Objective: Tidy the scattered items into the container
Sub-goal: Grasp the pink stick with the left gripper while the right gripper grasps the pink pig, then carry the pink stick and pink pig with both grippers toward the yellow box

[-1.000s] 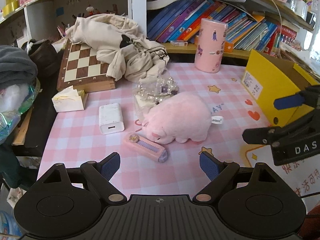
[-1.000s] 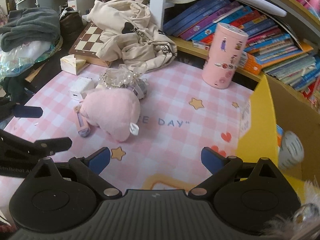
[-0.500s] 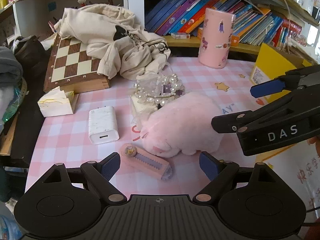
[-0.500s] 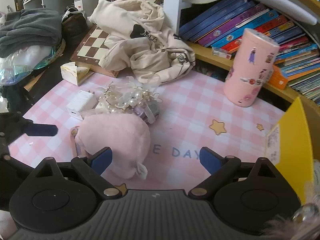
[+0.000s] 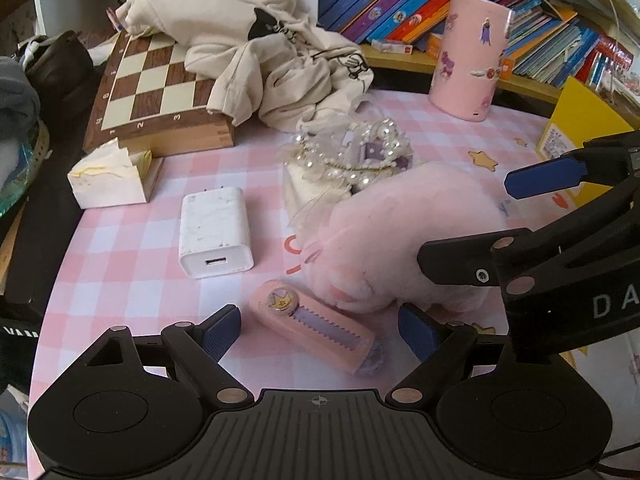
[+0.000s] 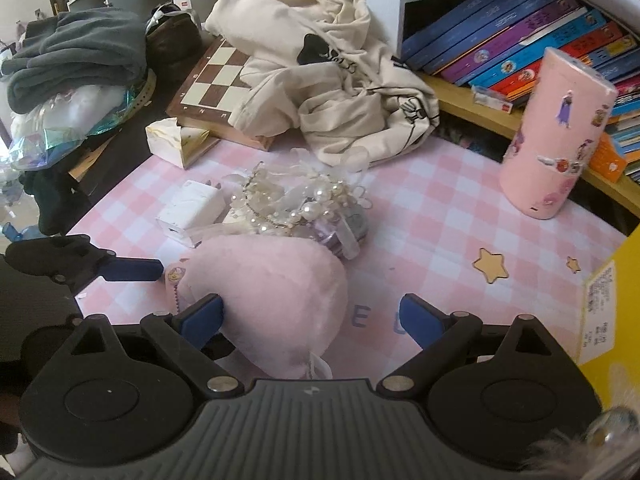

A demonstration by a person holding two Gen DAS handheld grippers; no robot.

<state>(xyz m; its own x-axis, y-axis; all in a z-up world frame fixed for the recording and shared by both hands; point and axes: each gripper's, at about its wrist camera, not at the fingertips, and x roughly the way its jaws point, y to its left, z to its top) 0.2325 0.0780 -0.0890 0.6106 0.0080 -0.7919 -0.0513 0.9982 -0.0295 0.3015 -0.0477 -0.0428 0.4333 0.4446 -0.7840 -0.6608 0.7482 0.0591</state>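
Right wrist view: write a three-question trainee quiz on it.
1. True or false: the right gripper is open.
2. What lies between its fingers: A charger, B plush, C cylinder?
3. Fill in: the hoodie partly covers the ____.

Key: 1 true; 2 B; 3 chessboard.

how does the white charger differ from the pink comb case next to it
The white charger is a plain blocky cuboid with a port on its end; the pink comb case is long, slim, decorated. The charger lies apart; the case touches the pink plush. Both lie flat.
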